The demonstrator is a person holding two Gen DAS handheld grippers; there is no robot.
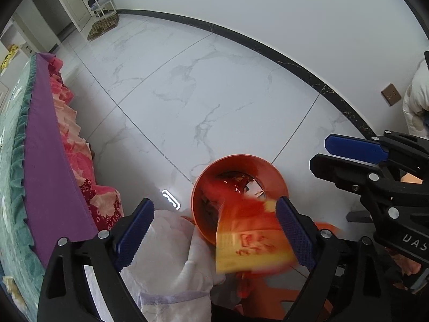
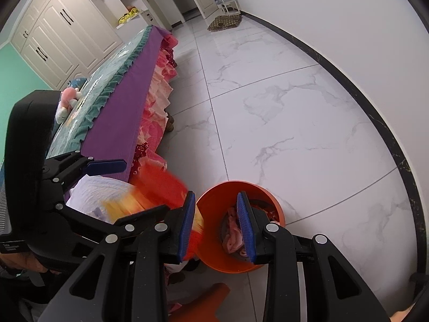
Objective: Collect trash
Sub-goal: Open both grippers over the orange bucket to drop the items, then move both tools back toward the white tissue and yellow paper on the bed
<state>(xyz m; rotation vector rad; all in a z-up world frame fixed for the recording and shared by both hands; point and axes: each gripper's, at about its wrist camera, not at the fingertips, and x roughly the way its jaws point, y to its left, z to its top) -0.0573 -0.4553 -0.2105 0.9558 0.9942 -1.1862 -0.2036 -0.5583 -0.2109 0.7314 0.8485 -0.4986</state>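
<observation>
Two grippers hang over an orange bin (image 1: pixel 238 171) on the marble floor (image 1: pixel 187 94), right beside the bed (image 1: pixel 51 174). Left gripper (image 1: pixel 214 236) stands wide open, blue pads well apart, and a red-and-yellow wrapper (image 1: pixel 249 244) sits between them, blurred, its upper edge over the bin's rim and close against the right-hand pad; whether it touches that pad I cannot tell. From the right wrist view the same wrapper (image 2: pixel 158 190) shows as a red and yellow smear just left of the bin (image 2: pixel 214 201). Right gripper (image 2: pixel 217 225) is partly open, its fingers straddling the bin's near rim, one pad outside and one inside, and they do not look pressed on the rim. Nothing is between them but the bin wall. Inside the bin lies pink crumpled trash (image 2: pixel 233 233) with darker scraps behind it. A white cloth (image 1: pixel 166 255) lies under the left gripper, against the bed's purple side. An orange plastic piece (image 2: pixel 203 303) lies on the floor at the bottom edge, near the bin. At far right of the left wrist view, the right gripper (image 1: pixel 319 155) reaches in from the side.
</observation>
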